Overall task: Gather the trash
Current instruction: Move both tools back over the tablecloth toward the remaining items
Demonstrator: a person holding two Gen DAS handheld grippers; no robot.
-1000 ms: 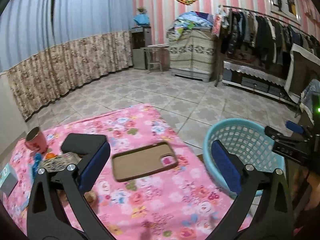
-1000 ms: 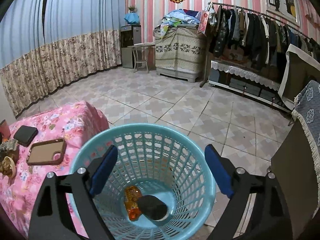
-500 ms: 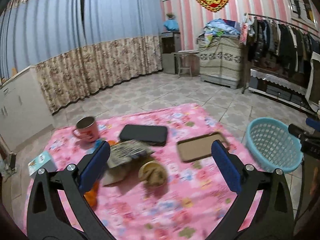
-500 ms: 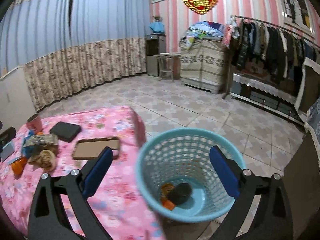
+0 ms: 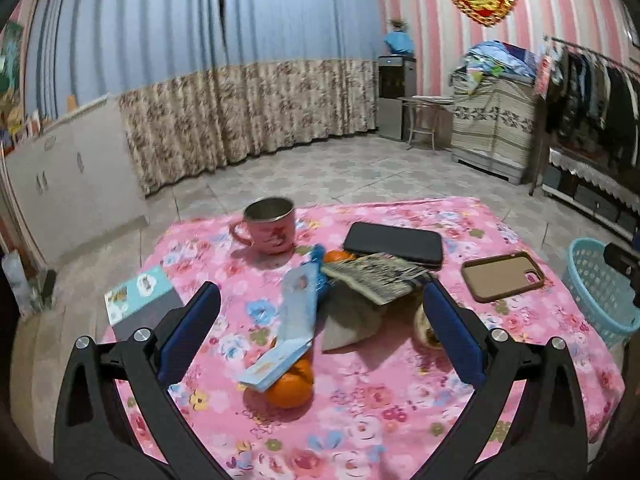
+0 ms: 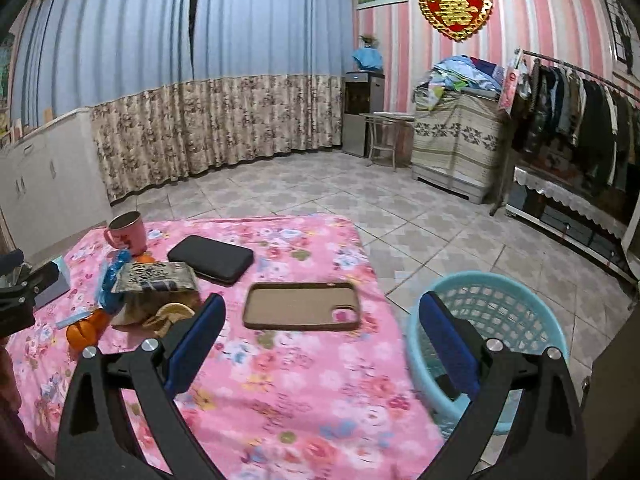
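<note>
Two grippers hang over a counter [image 5: 400, 400] covered in a pink flowered cloth, both with fingers spread wide and holding nothing. The left gripper [image 5: 320, 340] points at a heap of trash near the middle of the counter; the right gripper [image 6: 320, 344] sits over the counter's right part, its right finger in front of the basket. That pale blue basket [image 6: 516, 320] stands on the tiled floor just beside the counter's right edge. A brown phone case [image 6: 302, 306] lies flat between the heap and the basket side, and a black pouch [image 5: 394, 243] lies behind the heap, touching it. A pink mug [image 5: 270, 231] stands upright toward the far edge, and a teal-and-dark box [image 5: 140, 300] lies at the left edge. In the heap, a crumpled printed wrapper [image 5: 374, 276] rests on brown paper, a light blue wrapper [image 5: 292, 328] leans over an orange [image 5: 290, 388], and a round, pale scrap [image 6: 170, 314] lies at the right of the pile.
</note>
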